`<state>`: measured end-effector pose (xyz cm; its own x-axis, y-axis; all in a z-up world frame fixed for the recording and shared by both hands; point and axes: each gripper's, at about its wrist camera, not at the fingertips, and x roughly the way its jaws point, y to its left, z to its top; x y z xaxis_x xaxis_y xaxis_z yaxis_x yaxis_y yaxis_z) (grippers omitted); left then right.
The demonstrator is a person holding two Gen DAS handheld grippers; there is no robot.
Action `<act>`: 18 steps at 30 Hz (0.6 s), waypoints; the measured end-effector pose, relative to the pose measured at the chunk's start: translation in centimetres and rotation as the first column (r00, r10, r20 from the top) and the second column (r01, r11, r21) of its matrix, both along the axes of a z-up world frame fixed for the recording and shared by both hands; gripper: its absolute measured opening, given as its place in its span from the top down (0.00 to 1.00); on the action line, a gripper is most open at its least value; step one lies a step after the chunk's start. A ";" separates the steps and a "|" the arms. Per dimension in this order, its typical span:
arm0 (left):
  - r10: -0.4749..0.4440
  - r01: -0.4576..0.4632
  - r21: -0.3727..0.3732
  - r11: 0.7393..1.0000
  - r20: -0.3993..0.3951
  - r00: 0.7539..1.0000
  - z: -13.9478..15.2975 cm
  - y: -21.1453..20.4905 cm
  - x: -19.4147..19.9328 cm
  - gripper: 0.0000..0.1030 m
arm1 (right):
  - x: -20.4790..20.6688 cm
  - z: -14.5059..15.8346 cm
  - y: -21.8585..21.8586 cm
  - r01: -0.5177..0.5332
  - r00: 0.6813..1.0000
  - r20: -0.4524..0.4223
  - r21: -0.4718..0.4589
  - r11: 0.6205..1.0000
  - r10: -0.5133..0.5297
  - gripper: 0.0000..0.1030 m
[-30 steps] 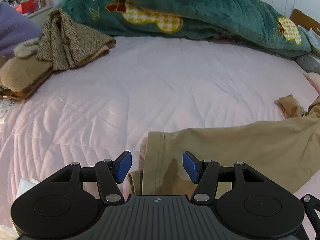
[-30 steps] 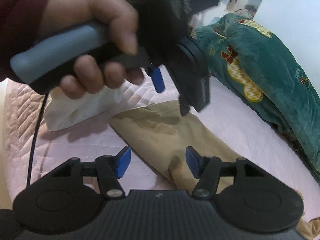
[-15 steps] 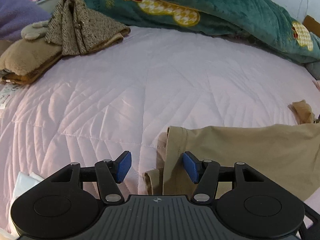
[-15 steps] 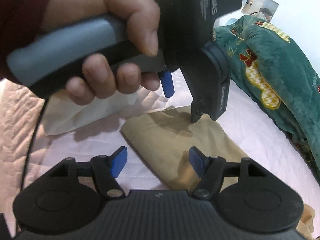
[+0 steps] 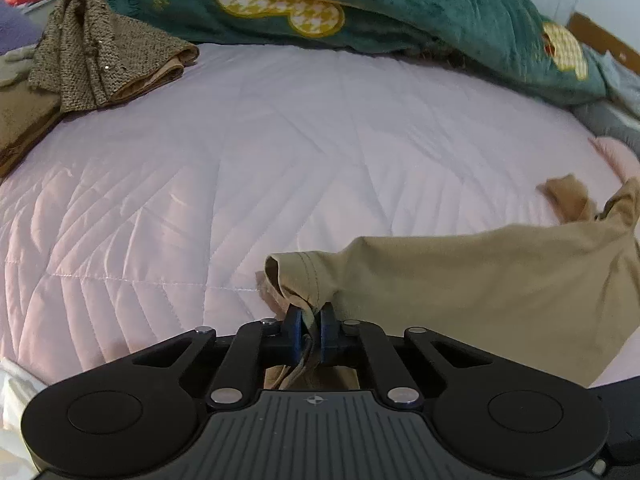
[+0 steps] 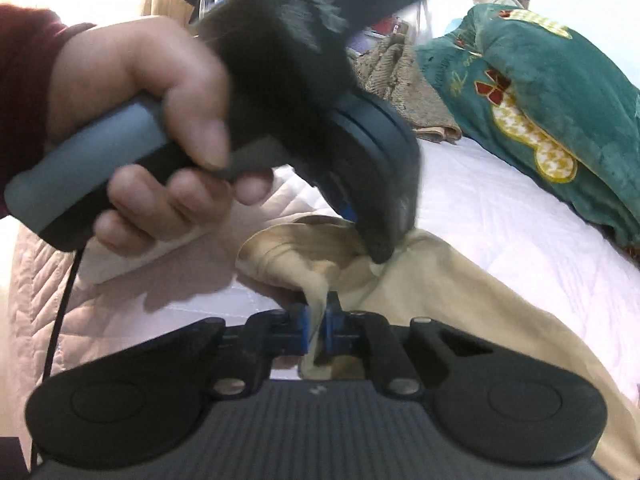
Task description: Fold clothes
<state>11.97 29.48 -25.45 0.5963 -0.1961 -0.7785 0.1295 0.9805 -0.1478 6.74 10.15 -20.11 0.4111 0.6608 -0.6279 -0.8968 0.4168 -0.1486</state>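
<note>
I'm pinching the tan garment (image 5: 472, 280) with the left gripper (image 5: 311, 330) at lower centre of the left wrist view, blue pads closing tight on a bunched fold of the hemmed edge, cloth squeezed between them and trailing down behind the pads. The garment is lying on the pink quilted bed (image 5: 240, 152), spreading from the gripper out to the right edge of the frame, with a small crumpled end poking up at far right. The hemmed opening is sitting just left of and above the pads, curling open.

In the right wrist view I'm pinching the same tan garment (image 6: 460, 288) with the right gripper (image 6: 316, 328) at lower centre, pads pressing together on a raised ridge of cloth, jaws closing with fabric between them. Just above it the left gripper (image 6: 376, 248) is coming in from the upper left, blurred, its tip buried in the bunched cloth; the person's hand (image 6: 152, 128) is wrapping the grey handle, dark red sleeve (image 6: 24, 80) at the left edge. The two grippers are sitting near each other on the same end of the garment.

A green plush blanket (image 5: 400, 4) with yellow houndstooth patches is piling along the top of the left view and the upper right of the right view. A folded brown tweed garment (image 5: 96, 64) is resting at upper left on the bed, on top of a brown stack (image 5: 20, 120). Something white (image 6: 132, 256) is lying on the bed under the hand, can't tell what
</note>
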 end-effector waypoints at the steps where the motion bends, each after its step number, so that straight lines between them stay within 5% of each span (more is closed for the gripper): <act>1: -0.003 0.003 0.007 1.000 0.010 1.000 0.3 -0.3 -0.4 0.92 | -0.1 0.4 -0.3 0.000 1.000 0.002 0.007 1.000 0.000 0.93; 10: -0.054 0.053 0.013 0.998 0.078 0.995 5.7 -4.2 -2.2 0.93 | -1.2 5.0 -5.2 0.034 0.998 0.059 0.060 0.998 -0.037 0.93; 18: -0.106 0.100 0.052 0.994 0.153 0.983 10.9 -14.4 -2.5 0.92 | 0.4 8.6 -13.9 0.145 0.985 0.080 0.071 0.987 -0.150 0.93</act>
<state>9.47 15.11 -14.55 0.6887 -0.2305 -0.6875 0.2482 0.9658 -0.0752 7.18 -3.80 -11.53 0.5571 0.6270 -0.5446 -0.8101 0.5546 -0.1903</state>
